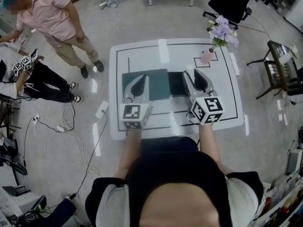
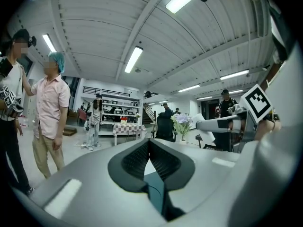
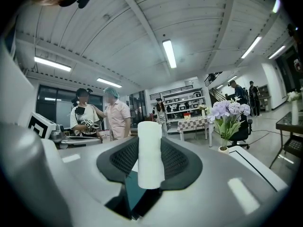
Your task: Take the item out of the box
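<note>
My right gripper (image 3: 150, 144) is shut on a white paper roll (image 3: 150, 160) that stands upright between its pads. Under it shows the dark teal box (image 3: 130, 193). In the head view the right gripper (image 1: 196, 81) hangs over the box's black right half (image 1: 176, 85). The left gripper (image 1: 137, 90) sits over the green part of the box (image 1: 158, 82). In the left gripper view its jaws (image 2: 148, 143) meet at the tips with nothing between them, and teal box surface (image 2: 154, 186) shows below.
The box lies on a white table (image 1: 227, 112) marked with black lines. A vase of purple flowers (image 1: 220, 34) stands at its back right. Two people (image 1: 52, 18) stand to the left among floor cables (image 1: 61, 126). A wire chair (image 1: 279, 70) stands at the right.
</note>
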Demonstrator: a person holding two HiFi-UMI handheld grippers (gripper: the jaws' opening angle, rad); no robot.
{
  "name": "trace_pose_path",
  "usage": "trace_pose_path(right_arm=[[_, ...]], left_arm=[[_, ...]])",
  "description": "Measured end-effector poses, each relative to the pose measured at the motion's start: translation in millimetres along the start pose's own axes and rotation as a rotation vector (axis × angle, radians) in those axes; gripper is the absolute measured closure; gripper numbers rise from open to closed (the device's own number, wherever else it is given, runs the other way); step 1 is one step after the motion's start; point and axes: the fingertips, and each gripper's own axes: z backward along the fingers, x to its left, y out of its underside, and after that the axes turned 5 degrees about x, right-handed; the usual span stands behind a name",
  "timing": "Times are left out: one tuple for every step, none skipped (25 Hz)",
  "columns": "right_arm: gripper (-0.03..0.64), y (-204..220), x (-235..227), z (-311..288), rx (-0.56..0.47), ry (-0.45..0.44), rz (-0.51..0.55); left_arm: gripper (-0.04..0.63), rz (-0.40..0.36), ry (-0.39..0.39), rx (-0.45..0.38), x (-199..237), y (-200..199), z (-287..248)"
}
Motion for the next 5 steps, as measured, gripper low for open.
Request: trace_pose_path(right_arm=[[0.477,0.6,0.0,-0.5,0.001,-0.002,0.000],[0.477,1.1,0.2,-1.0,0.002,-0.005,-0.001],[0.477,1.6,0.7,-1.4,0.004,-0.007,-0.002],[0.477,2.1,1.3,-1.9,0.005,-0.010,-0.003],[0.477,2.6,1.9,-2.3,0.007,-0.012,-0.004]], left_arm=[[0.586,-0.002,0.001,-0.003,-0.5,-0.7,-0.7],[0.586,-0.005,0.001,-0.005,-0.7,-0.9,-1.2],[0.586,-0.006,0.001,-0.005,-0.6,-0.7,-1.5],[0.586,-0.008,0.001,-0.003,-0.4,-0.2,-1.7],[0.586,-0.008,0.000,-0.001,-0.2,0.4,-1.8]])
